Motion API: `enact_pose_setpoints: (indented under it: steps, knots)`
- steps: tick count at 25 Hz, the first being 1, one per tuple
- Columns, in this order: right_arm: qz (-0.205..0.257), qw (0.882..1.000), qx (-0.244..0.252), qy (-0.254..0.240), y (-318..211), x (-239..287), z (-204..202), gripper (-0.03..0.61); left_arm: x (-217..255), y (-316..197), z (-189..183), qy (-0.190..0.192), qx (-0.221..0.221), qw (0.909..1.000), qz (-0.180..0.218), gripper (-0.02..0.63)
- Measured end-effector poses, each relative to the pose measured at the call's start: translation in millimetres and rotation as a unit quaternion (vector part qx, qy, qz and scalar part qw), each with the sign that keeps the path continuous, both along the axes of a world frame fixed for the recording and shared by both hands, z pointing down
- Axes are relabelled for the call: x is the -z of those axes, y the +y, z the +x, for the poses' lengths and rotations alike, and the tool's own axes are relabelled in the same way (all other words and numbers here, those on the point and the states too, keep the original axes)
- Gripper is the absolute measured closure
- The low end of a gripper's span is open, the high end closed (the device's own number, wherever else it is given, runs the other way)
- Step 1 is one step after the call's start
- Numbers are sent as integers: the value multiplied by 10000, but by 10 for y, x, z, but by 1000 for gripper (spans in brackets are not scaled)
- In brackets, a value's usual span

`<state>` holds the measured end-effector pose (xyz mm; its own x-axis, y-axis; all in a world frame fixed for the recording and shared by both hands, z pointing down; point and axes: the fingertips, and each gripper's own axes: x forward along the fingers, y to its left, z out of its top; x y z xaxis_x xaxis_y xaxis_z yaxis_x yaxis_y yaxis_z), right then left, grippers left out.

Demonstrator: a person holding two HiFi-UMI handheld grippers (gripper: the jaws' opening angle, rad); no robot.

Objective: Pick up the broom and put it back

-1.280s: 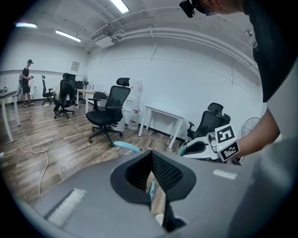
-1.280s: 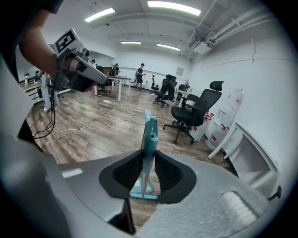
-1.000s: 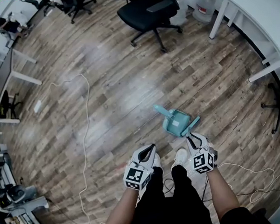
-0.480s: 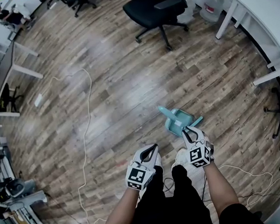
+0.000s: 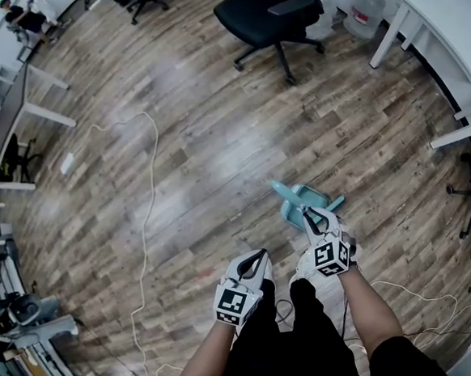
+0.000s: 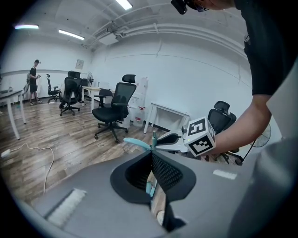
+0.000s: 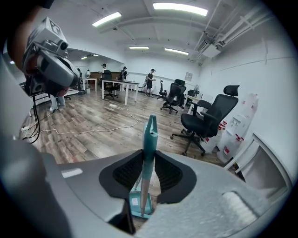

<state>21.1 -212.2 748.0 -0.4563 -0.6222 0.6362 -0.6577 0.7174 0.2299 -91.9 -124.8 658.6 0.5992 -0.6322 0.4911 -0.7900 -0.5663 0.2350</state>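
A teal dustpan (image 5: 296, 209) stands on the wooden floor just ahead of my feet. The broom's teal handle (image 7: 149, 139) rises upright between the jaws of my right gripper (image 7: 148, 155), which is shut on it. The broom's lower end reaches down to the dustpan (image 7: 138, 205). In the head view my right gripper (image 5: 308, 215) sits over the dustpan's near edge. My left gripper (image 5: 261, 256) hangs to the left of it, shut and empty. The left gripper view shows its pads (image 6: 158, 169) meeting, with the right gripper (image 6: 174, 138) and a teal handle (image 6: 136, 142) beyond.
A black office chair (image 5: 274, 14) stands farther ahead. White desks (image 5: 441, 21) and water bottles (image 5: 367, 6) line the right side. A white cable (image 5: 145, 223) runs down the floor at left, and more cable (image 5: 406, 287) lies by my right leg. People stand at far desks (image 7: 116, 83).
My right gripper has moved forward with the broom handle in it and now sits closer over the dustpan. The left gripper has stayed in place.
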Motion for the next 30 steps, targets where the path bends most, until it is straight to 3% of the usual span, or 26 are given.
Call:
enact_pose_setpoints:
  steps: [9, 17, 26, 30]
  knots:
    - [39, 10000, 6, -79, -51, -20, -30, 488, -13, -10, -35, 40, 133, 9999, -13, 595]
    - [102, 9997, -5, -204, 4, 88, -9, 446, 47, -51, -29, 27, 131, 9999, 70, 595]
    - [579, 9957, -36, -722, 130, 854, -15, 460, 379, -253, 28, -6, -25, 9989, 467, 595]
    - [574, 9922, -26, -1108, 328, 1261, -49, 460, 573, -399, 1, -32, -41, 9962, 874, 595]
